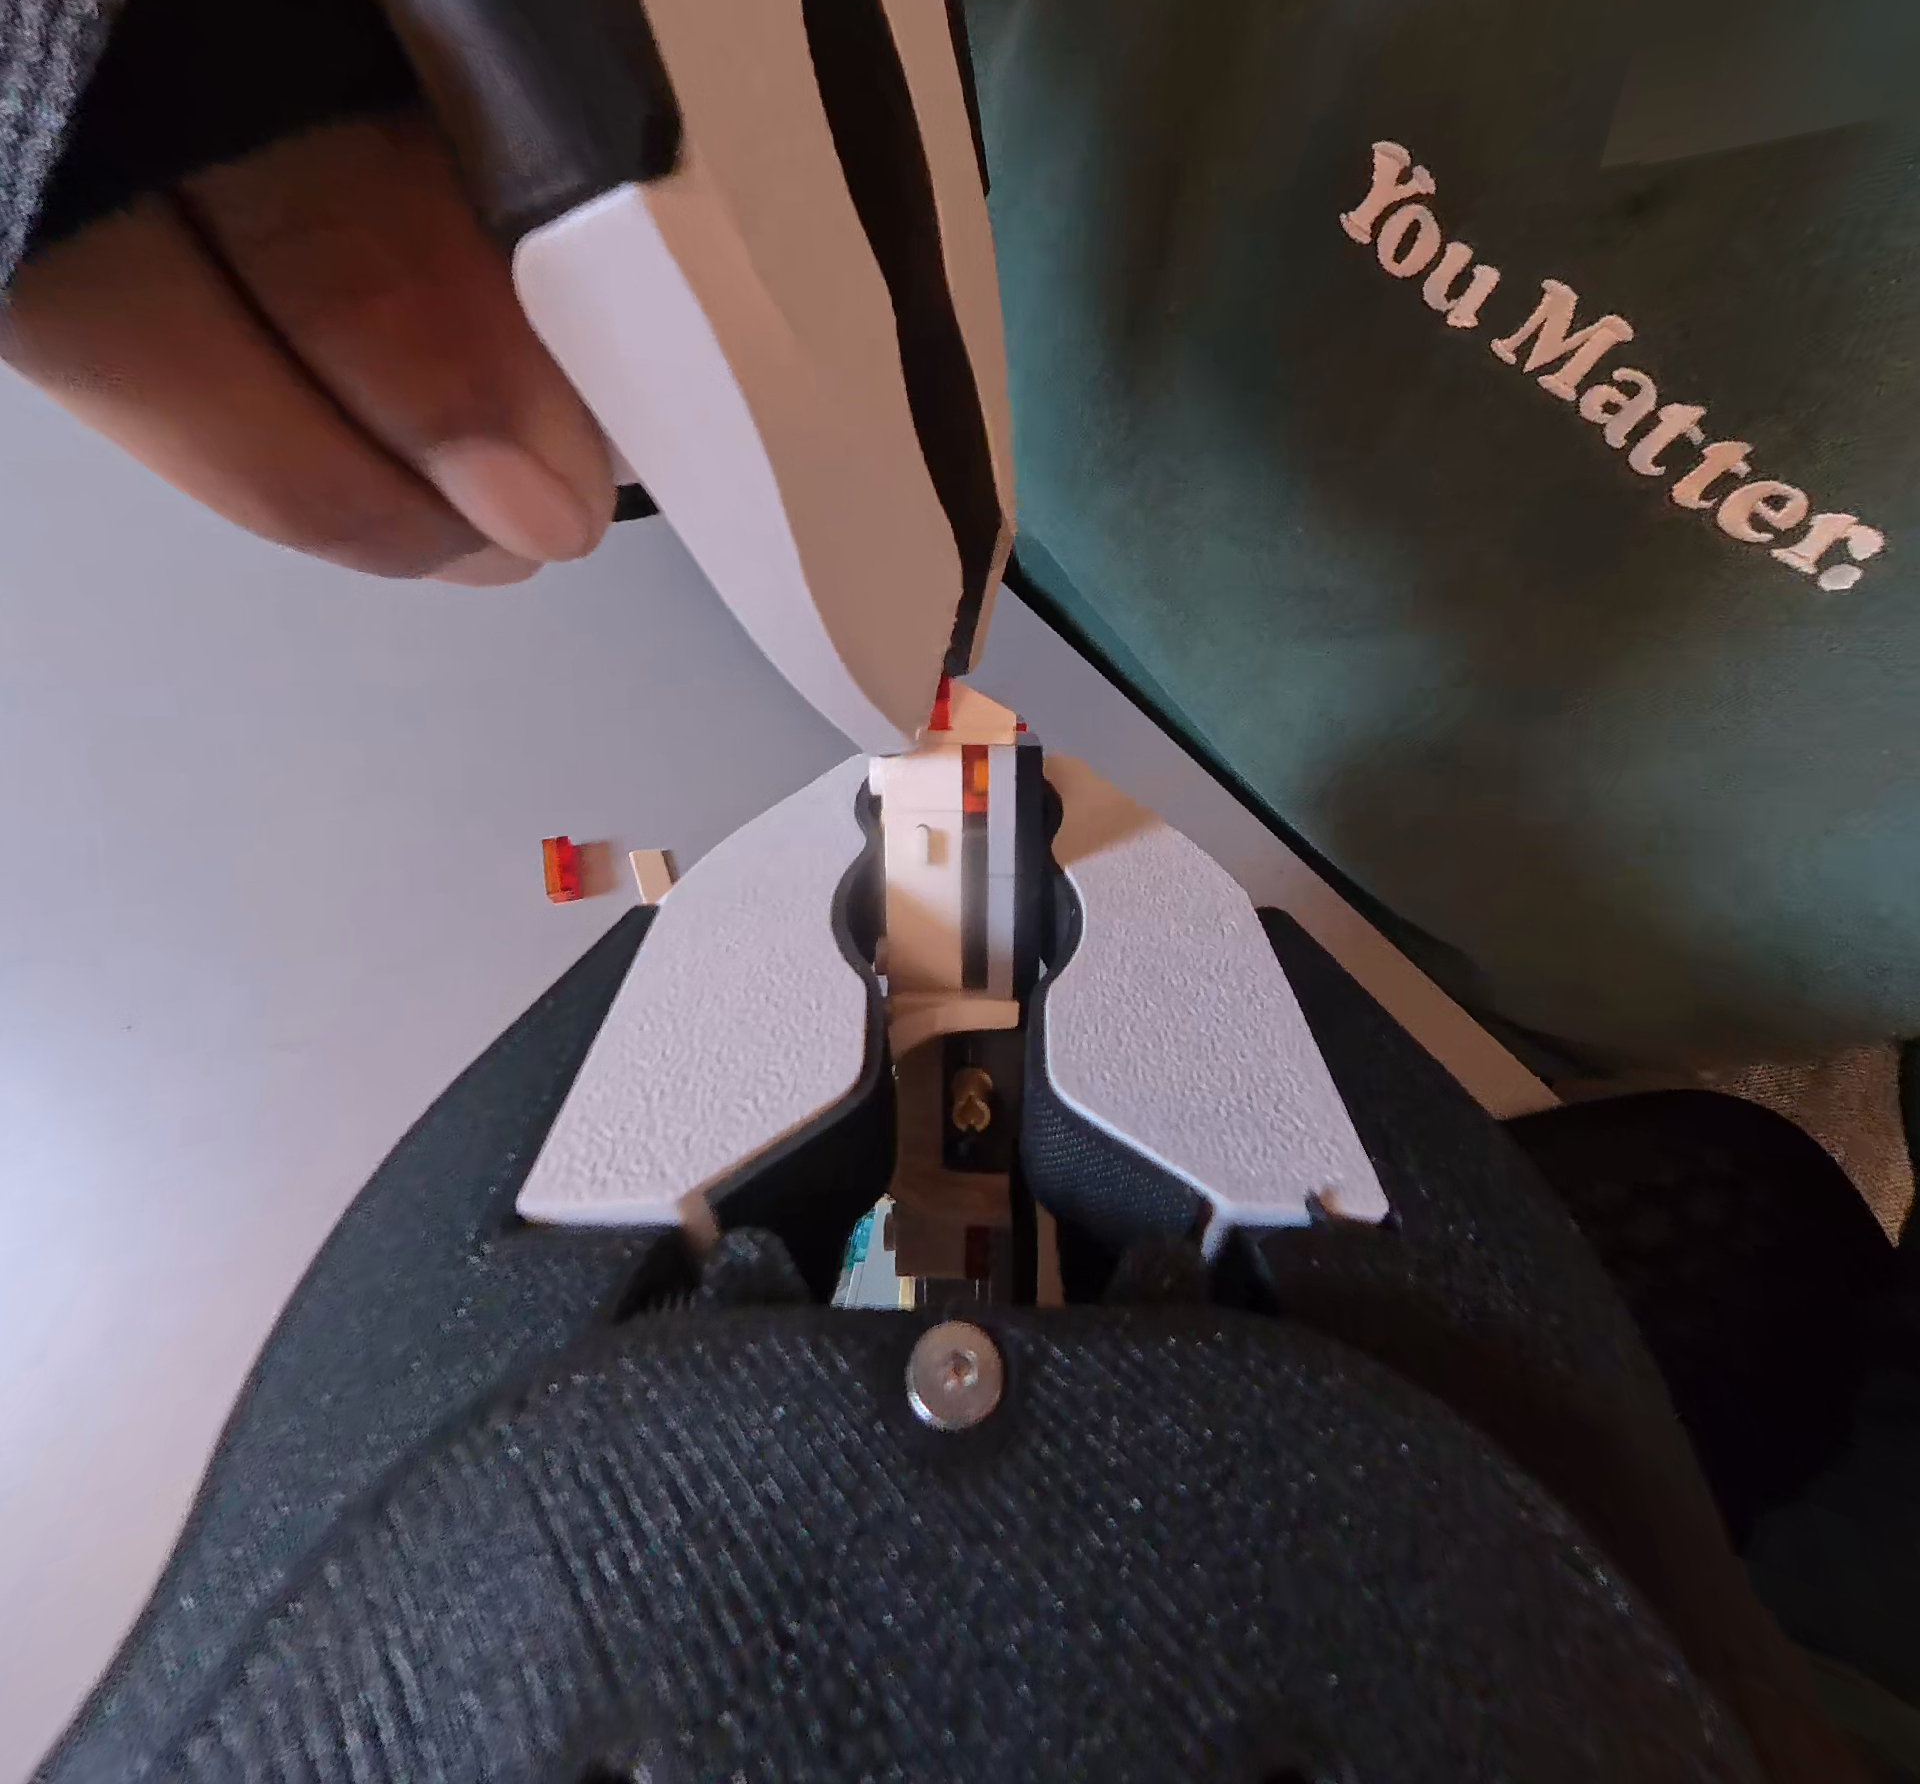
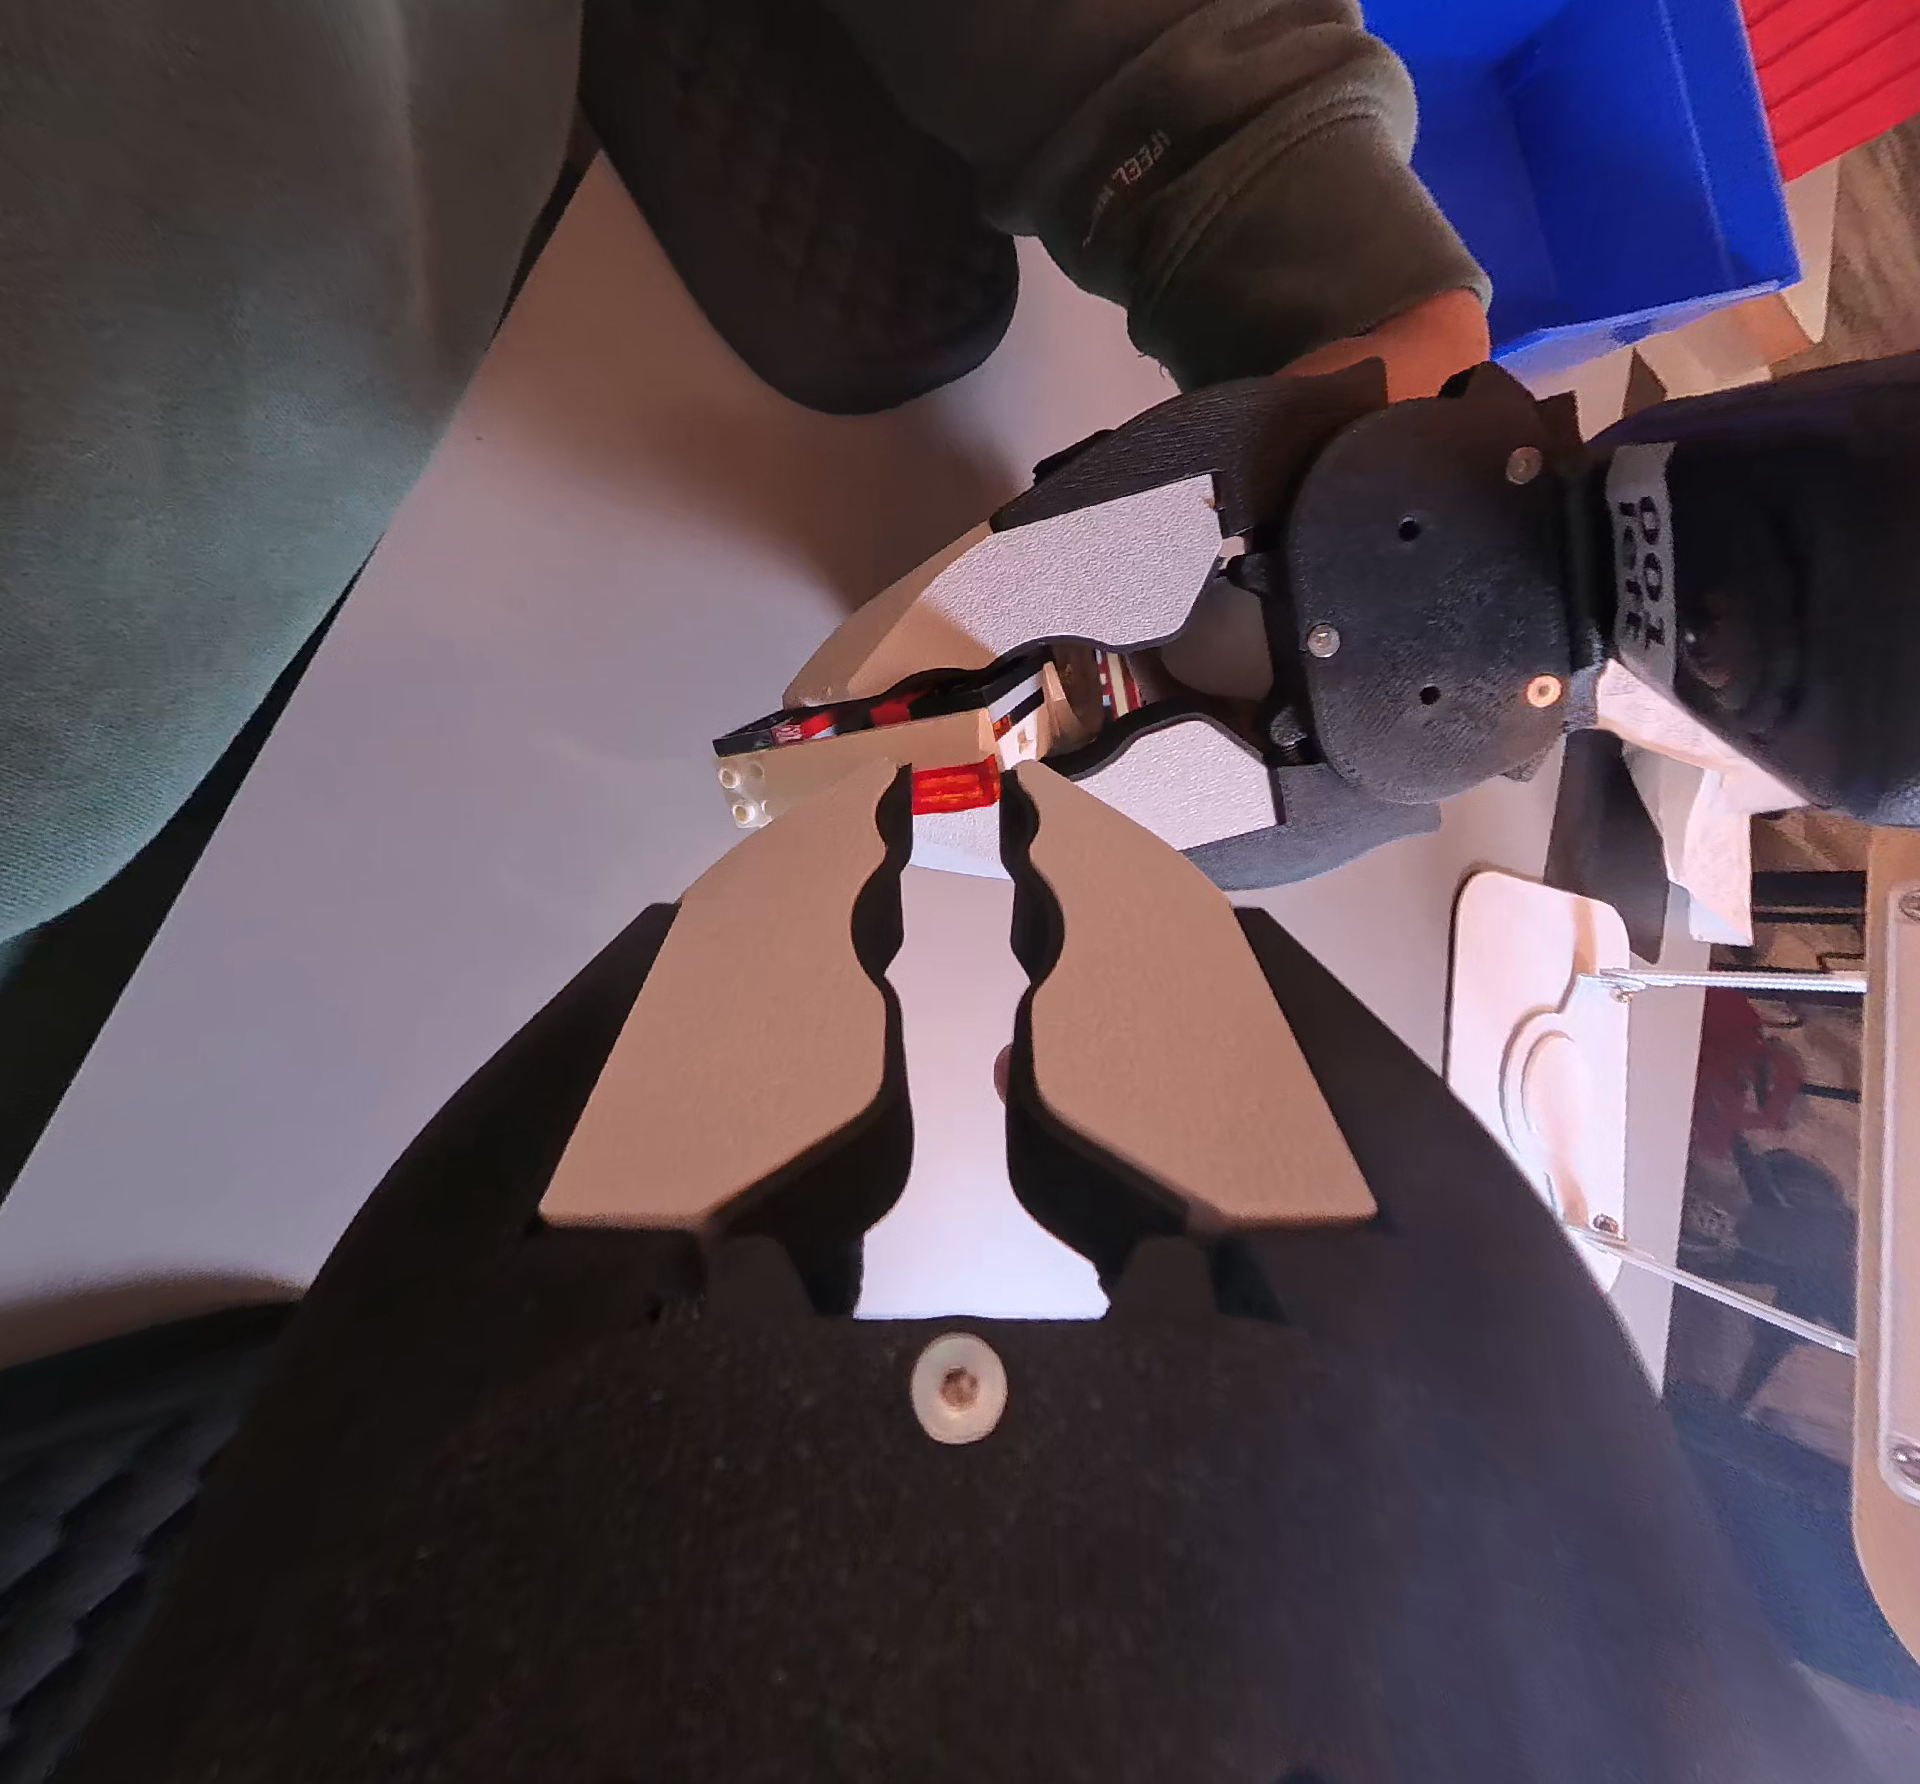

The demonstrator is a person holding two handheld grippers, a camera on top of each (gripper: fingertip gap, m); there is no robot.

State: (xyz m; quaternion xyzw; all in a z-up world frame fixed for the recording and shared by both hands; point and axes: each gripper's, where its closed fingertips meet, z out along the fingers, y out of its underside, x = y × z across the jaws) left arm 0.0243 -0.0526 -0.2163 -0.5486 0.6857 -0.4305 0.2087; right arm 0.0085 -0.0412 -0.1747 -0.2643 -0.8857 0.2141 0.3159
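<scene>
The left gripper (image 1: 951,861) is clamped on a white, black and red brick model (image 1: 956,893), while the right gripper (image 2: 956,784), narrowly parted, seems to pinch a small translucent red brick (image 2: 951,789) at the model's side, above the white table (image 1: 260,747) with loose bricks (image 1: 566,867), blue bin (image 2: 1558,124) beyond.

The brick model (image 1: 956,861) was white with black stripes and translucent orange-red insets, the loose brick (image 1: 561,867) at nine o'clock was orange-red, the small tile (image 1: 652,872) beside it tan, the sweatshirt (image 1: 1455,591) dark green, and the bin (image 2: 1558,93) at one o'clock blue.
</scene>
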